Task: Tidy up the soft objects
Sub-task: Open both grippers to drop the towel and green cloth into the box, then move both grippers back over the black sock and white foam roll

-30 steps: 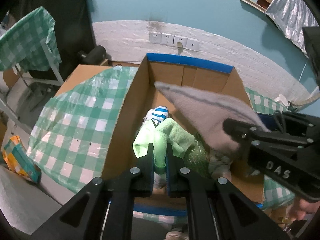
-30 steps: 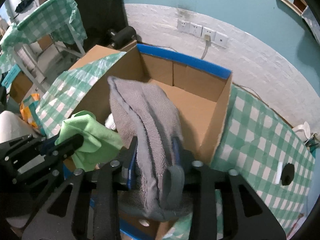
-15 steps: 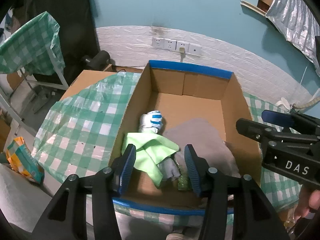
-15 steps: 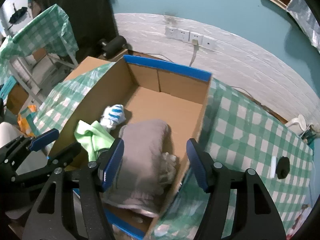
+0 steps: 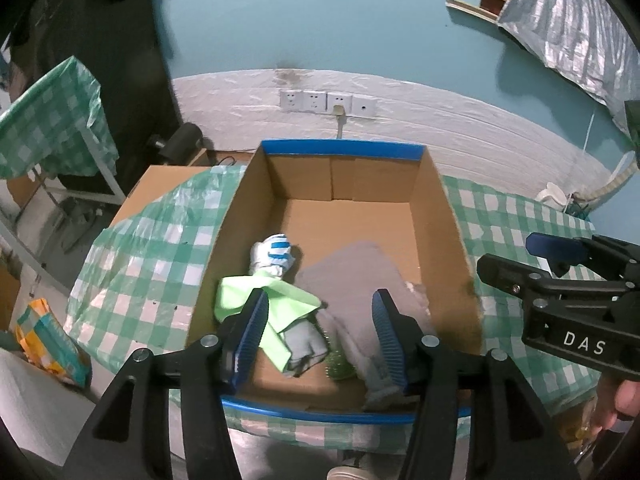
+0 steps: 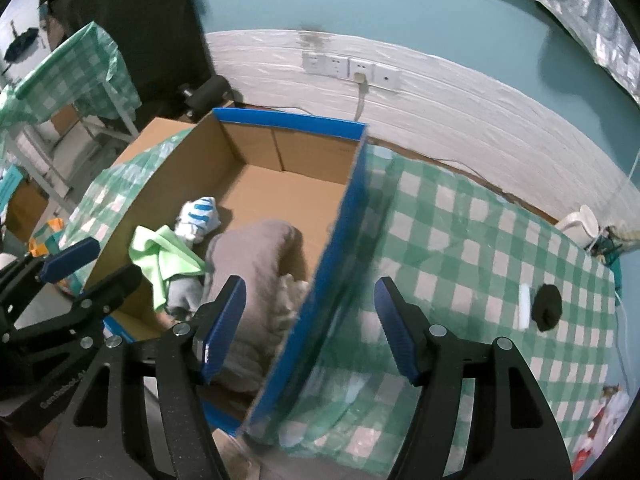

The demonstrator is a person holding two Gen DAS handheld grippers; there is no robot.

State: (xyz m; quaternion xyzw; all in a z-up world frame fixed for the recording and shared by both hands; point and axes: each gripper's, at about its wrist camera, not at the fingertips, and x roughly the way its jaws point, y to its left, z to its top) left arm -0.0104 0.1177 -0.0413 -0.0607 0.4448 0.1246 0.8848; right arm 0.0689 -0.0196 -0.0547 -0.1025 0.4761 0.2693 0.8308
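We are holding our left gripper point(image 5: 320, 336) above the cardboard box point(image 5: 448, 216); its jaws are opening, empty. Our right gripper point(image 6: 310, 322) is open too. Below them, the fluffy gray towel point(image 5: 352, 280), thin green cloth point(image 5: 280, 300) and striped sock ball point(image 5: 272, 254) are lying inside. That looks mostly done.

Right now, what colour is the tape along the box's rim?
Blue tape on the cardboard box; clearest in the left wrist view.
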